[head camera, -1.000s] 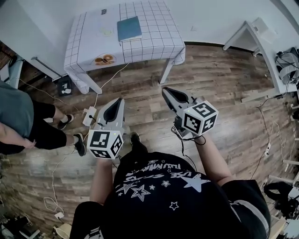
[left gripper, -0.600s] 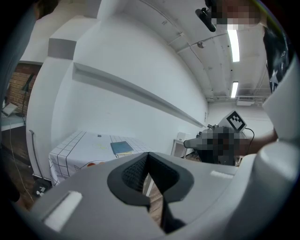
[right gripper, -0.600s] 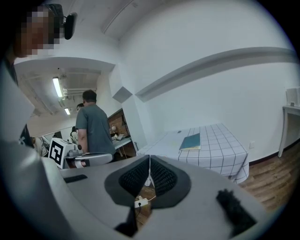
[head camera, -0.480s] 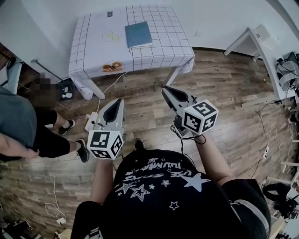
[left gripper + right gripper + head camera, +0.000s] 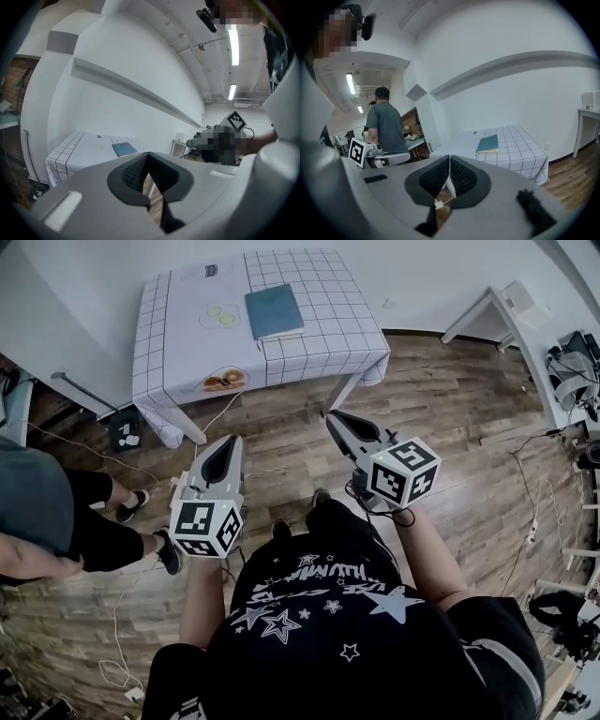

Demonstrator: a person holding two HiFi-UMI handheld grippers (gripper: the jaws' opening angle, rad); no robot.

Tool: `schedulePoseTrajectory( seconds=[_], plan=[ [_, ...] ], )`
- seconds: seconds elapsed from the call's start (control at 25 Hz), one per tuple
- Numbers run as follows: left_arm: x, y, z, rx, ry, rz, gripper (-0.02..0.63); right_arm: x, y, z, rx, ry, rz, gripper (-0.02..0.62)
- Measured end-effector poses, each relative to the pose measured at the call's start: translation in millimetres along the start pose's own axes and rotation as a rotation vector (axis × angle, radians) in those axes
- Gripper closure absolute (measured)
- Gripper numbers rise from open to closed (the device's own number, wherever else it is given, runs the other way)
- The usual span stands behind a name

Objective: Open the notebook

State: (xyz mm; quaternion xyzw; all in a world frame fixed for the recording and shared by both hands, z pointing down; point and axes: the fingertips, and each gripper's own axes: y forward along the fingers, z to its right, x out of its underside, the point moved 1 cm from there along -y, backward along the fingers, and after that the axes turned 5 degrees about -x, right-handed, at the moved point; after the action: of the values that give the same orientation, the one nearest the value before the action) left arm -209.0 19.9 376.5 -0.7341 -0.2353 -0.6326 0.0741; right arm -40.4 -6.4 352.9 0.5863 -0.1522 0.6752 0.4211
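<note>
Nothing of the job is done yet: the notebook lies closed and flat on the checked tabletop, well apart from me across the wood floor. My left hand-held gripper and right hand-held gripper both have jaws pressed together on nothing. By my judgement, reaching it and lifting the cover all remain.

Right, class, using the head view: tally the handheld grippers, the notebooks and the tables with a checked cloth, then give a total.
Grippers: 2, the left gripper and the right gripper
Notebooks: 1, the teal notebook
Checked-cloth tables: 1, the table
Total: 4
</note>
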Motion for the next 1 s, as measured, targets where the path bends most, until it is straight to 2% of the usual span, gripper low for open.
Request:
schedulePoseTrajectory(
  seconds=[0.2, 0.48, 0.72, 1.0],
  plan=[
    [3.3, 9.2, -1.9, -0.008, -0.002, -0.01, 0.597, -0.5, 13.5, 10.9, -0.017, 0.002, -0.008, 0.578],
    [0.5, 35.2, -18.4, -0.079, -0.028, -0.016, 0.597, -20.1, 49.9, 41.2, -0.078, -0.018, -0.008, 0.577],
    [-12.6, 87.1, -25.3, -0.112, -0.021, -0.012, 0.597, -41.2, 72.2, 90.6, -0.109, -0.027, -0.017, 0.578],
    [-24.0, 156.5, -15.5, -0.11, 0.013, -0.036, 0.597, -65.1, 87.0, 160.2, -0.123, -0.023, -0.009, 0.578]
  ],
)
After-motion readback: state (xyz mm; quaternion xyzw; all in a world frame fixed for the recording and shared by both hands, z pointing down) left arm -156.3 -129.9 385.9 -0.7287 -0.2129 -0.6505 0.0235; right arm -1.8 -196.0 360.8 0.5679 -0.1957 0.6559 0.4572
